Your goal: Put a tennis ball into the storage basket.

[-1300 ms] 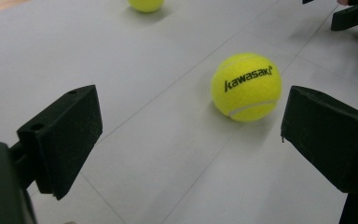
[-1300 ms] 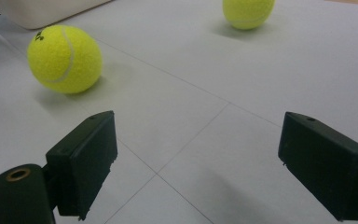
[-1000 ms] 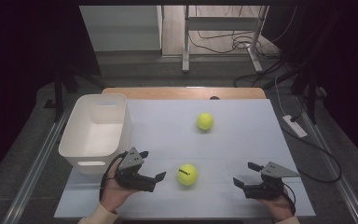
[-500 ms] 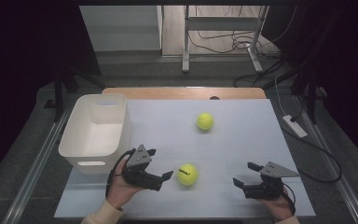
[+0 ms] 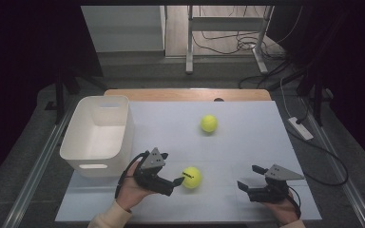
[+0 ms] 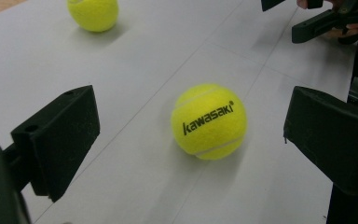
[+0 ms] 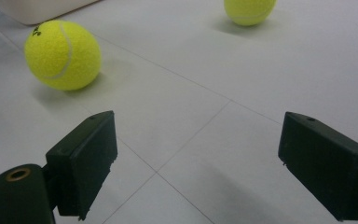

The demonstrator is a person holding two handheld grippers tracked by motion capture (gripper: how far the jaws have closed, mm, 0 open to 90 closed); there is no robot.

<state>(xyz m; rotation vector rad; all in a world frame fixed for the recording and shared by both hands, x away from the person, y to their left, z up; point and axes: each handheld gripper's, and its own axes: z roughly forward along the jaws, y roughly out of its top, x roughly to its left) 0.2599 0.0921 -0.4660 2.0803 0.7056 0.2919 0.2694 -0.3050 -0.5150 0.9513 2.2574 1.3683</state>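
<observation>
Now lining up left gripper (image 6: 191,140), jaws wide & empty, w/ near fuzzy yellow tennis ball (image 6: 209,121); white plastic bin (image 5: 100,135) just left; right gripper (image 7: 198,168) open, idle.

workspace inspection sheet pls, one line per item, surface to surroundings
surface: white mat on a wooden table, faint seam lines, flat
job's things: near ball printed kawasaki, on the mat between the open left jaws, untouched; far ball farther up the mat; white bin at the mat's left edge, nothing seen inside
clutter: nothing seen
grippers: left gripper open, jaws either side of the near ball; right gripper open, low over bare mat, holding nothing
cables: black cable loops off the mat's right side; more cables on the floor beyond the table
surroundings: dark room, metal legs behind the table
</observation>
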